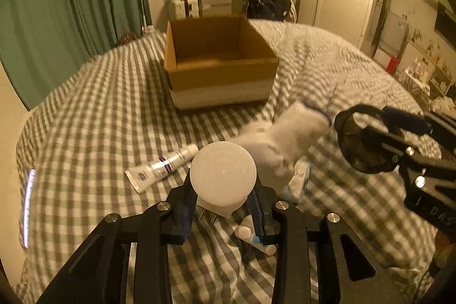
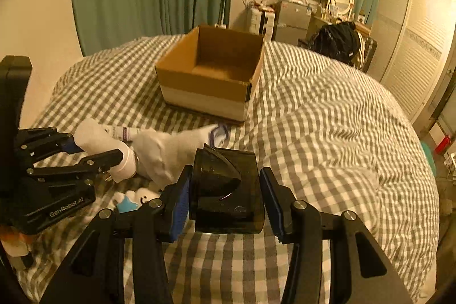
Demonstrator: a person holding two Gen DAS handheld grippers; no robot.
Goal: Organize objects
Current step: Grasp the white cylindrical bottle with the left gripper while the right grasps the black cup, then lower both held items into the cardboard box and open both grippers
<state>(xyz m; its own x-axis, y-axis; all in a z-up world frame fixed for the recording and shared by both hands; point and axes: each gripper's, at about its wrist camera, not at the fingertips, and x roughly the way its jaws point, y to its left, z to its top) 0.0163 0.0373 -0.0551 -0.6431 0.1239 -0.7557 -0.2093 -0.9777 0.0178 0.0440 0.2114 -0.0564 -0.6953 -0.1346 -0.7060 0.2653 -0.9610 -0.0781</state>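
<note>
An open cardboard box (image 1: 219, 61) stands on the checked bed cover, ahead of both grippers; it also shows in the right wrist view (image 2: 211, 76). My left gripper (image 1: 222, 198) is shut on a white round plug-in night light (image 1: 223, 173), held above the bed, also seen in the right wrist view (image 2: 105, 150). My right gripper (image 2: 225, 190) is shut on a dark translucent plastic cup (image 2: 225, 187), which shows in the left wrist view (image 1: 362, 144). A white sock (image 1: 285, 138), a white tube (image 1: 162, 167) and a small white-and-blue toy (image 2: 134, 198) lie on the bed between the grippers and the box.
The grey-and-white checked bed cover (image 2: 327, 133) spreads to the right of the box. Green curtains (image 1: 71, 4) hang behind the bed. A chair with dark clothes (image 2: 339, 42) and a small fridge (image 2: 293, 16) stand beyond the bed's far edge.
</note>
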